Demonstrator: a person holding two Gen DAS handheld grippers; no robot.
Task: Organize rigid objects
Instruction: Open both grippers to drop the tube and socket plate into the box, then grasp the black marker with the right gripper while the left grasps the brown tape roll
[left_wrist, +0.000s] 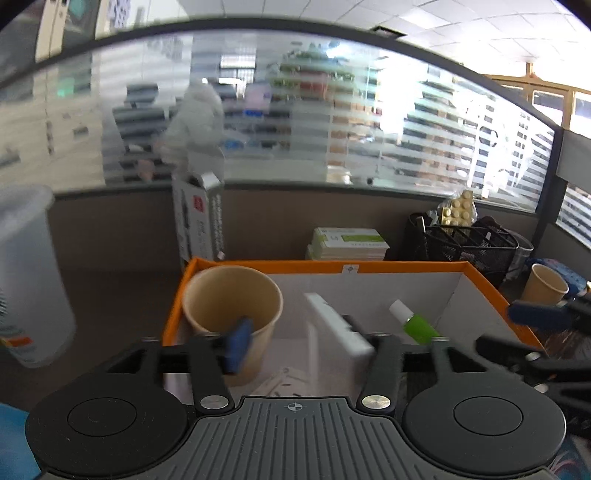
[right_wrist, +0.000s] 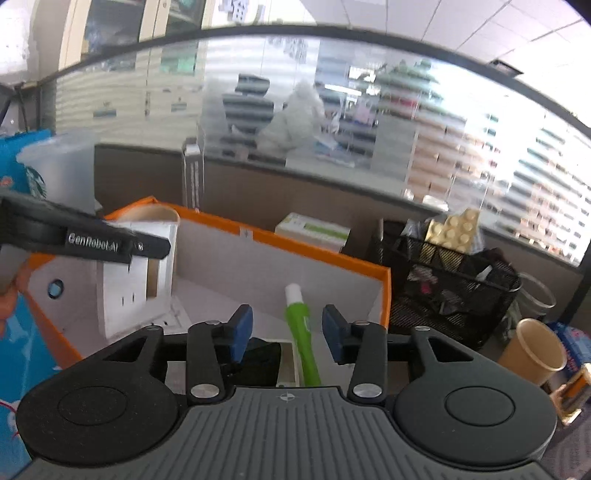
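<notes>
both grippers stand open over the orange-rimmed box (right_wrist: 325, 254): left gripper (left_wrist: 295, 336) astride a white block (left_wrist: 332, 328) beside a paper cup (left_wrist: 232, 299), right gripper (right_wrist: 286, 328) loosely around a green tube (right_wrist: 301, 328), pads clear.

Paper cup (left_wrist: 232, 314), green tube (left_wrist: 415, 323), orange box (left_wrist: 406, 266)

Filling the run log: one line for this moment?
left claw: open | right claw: open, astride green tube | orange box: cup inside

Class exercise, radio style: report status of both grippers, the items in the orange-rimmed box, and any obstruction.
Left gripper open, white block between its fingers. Right gripper open, astride green tube. Tan paper cup inside orange-rimmed box. Nothing blocking.
</notes>
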